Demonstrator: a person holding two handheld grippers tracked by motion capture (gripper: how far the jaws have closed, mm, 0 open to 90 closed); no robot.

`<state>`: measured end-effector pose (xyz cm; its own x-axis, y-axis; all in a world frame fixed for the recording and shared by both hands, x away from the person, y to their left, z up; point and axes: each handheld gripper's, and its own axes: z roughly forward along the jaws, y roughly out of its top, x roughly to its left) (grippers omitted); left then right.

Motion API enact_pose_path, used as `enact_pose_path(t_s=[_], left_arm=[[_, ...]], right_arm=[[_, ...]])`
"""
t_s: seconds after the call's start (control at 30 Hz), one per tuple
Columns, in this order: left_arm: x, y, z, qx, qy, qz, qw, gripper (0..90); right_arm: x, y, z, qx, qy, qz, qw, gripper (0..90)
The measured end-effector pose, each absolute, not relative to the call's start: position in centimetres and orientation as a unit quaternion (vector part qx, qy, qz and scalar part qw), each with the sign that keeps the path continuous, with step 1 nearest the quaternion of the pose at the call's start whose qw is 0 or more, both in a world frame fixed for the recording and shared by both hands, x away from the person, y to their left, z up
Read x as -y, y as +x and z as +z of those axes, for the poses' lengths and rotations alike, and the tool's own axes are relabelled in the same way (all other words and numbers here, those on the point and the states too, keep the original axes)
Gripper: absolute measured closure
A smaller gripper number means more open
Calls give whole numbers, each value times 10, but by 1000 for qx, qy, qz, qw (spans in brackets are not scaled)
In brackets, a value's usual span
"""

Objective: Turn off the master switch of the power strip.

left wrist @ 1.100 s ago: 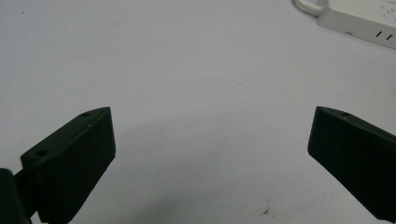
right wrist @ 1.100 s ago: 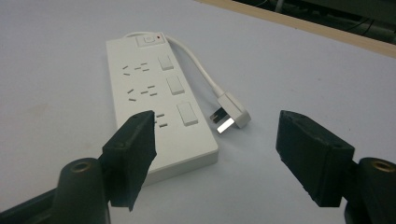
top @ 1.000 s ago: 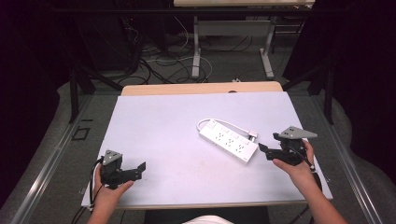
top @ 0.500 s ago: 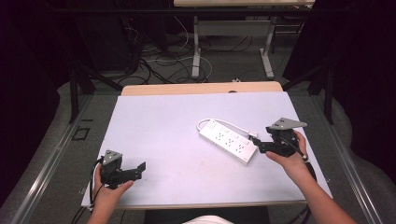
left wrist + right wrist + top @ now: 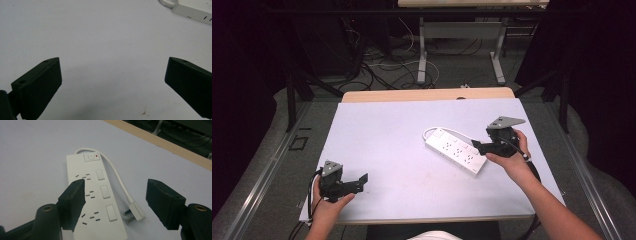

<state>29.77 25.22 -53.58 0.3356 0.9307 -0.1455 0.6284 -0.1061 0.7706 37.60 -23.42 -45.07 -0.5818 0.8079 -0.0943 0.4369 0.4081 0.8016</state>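
Power strip flat on the white table, right of centre, cord looped along far side, plug beside it. Right gripper over strip's near end, jaws spread, nothing pinched, prob. lining up for plug or strip. Left gripper spread, parked near front-left edge, well apart, out of the way.

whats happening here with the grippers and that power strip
A person holds a gripper in each hand over a white table. The right gripper hovers open above a white power strip, whose cord and plug lie beside it. The left gripper waits open over bare table, nothing held.
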Motion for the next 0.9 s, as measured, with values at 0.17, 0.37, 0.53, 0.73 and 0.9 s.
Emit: enact_pose_path(t_s=[0.17,0.37,0.53,0.73,0.9], left_arm=[[-253,298,-536,-543,719,193,390,9],[-253,298,-536,-543,719,191,389,9],[-252,299,-536,-543,719,190,389,9],[-252,299,-536,-544,718,190,390,9],[-252,299,-537,-544,718,191,391,9]], right_arm=[[226,382,-448,-806,386,378,242,312],[219,390,-444,-811,385,373,234,312],[212,397,-441,-814,382,369,232,317],[204,406,-437,-818,382,364,227,319],[197,414,-433,-818,387,362,223,304]])
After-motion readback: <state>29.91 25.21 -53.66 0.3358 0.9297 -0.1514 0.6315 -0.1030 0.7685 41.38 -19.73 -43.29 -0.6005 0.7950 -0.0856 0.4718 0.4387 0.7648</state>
